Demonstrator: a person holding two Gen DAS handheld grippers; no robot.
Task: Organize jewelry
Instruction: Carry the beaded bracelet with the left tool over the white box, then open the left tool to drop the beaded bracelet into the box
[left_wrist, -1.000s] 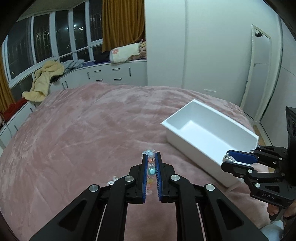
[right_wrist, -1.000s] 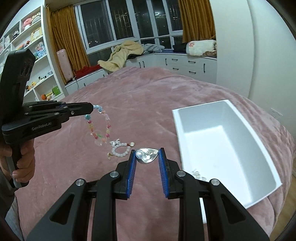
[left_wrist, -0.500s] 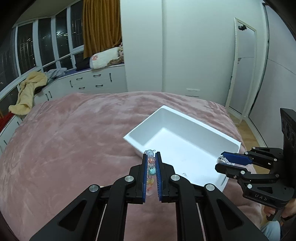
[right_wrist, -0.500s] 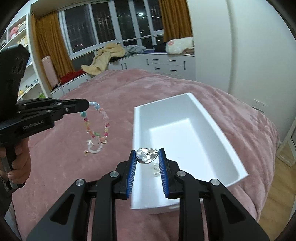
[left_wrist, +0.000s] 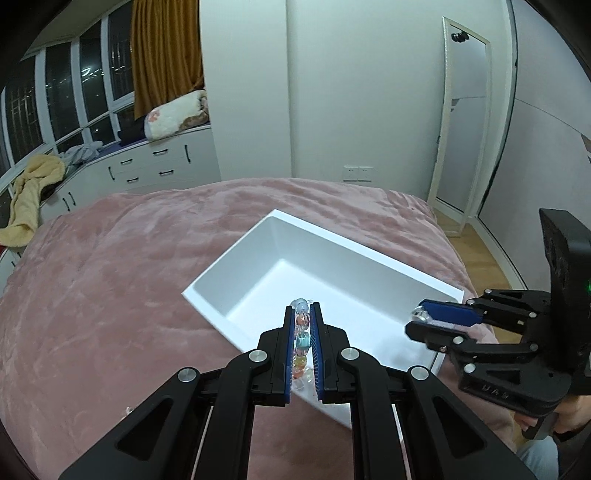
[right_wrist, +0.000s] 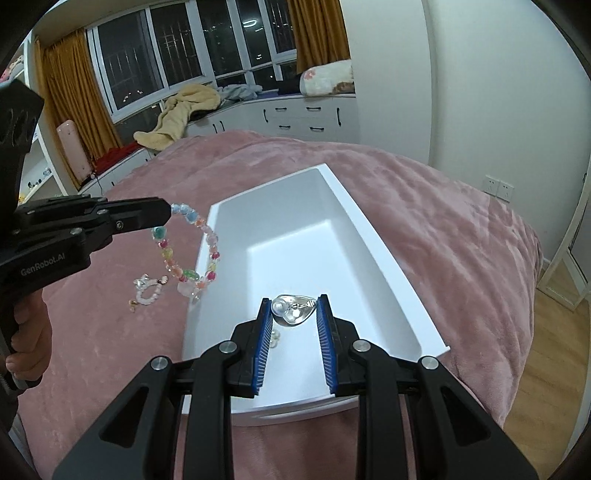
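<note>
Both claws now over bin (right_wrist: 373, 236)

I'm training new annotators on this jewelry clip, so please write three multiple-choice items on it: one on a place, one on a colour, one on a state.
1. Where does the pearly bracelet lie?
A. on the pink blanket beside the box
B. inside the box
C. on the window bench

2. What colour is the box?
A. black
B. white
C. brown

3. What is the left gripper doing?
A. open and empty
B. shut on the bead bracelet
C. resting on the floor

Answers:
1 A: the pearly bracelet rests on the pink blanket, outside the box wall.
2 B: the box is plain white.
3 B: the left gripper pinches the bead bracelet, which dangles by the box's edge.
</note>
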